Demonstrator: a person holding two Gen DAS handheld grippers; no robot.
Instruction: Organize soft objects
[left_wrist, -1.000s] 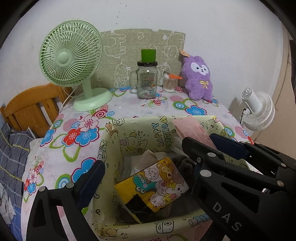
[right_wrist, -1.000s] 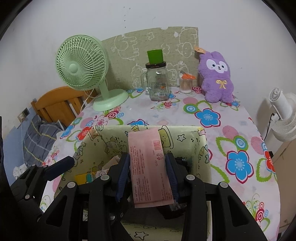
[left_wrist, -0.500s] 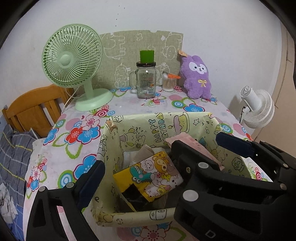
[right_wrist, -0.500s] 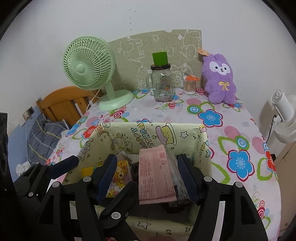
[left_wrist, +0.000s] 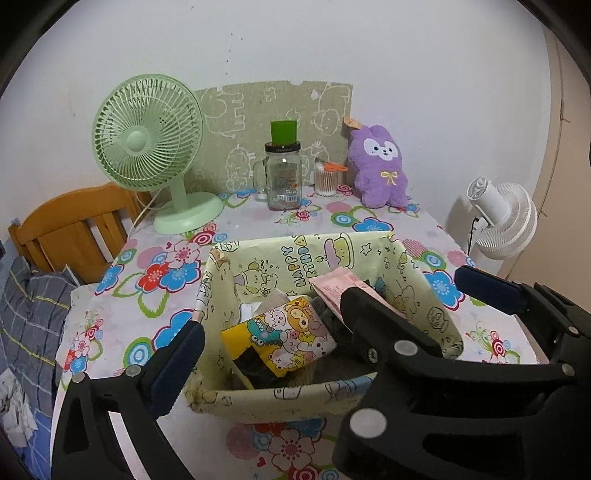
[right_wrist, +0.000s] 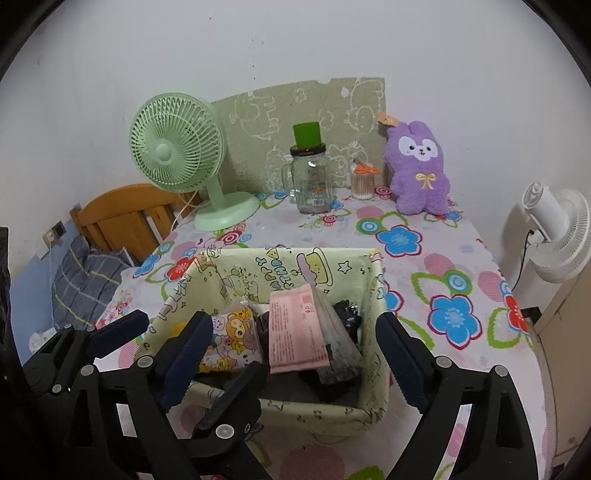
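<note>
In the basket (right_wrist: 373, 280), pink pack (right_wrist: 293, 332), printed, upright

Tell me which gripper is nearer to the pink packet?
Right. The right gripper straddles the pink packet, jaws opening; the left gripper hangs beside it, over the yellow packet.

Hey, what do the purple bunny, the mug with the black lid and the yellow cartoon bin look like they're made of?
Purple bunny: plush fabric, going by its fuzzy, matte pile. Mug: clear glass or hard plastic, since it is see-through with glints; I cannot tell which. Yellow cartoon bin: probably coated fabric or soft printed sheet, as its walls sag and crease with a slight sheen.
</note>
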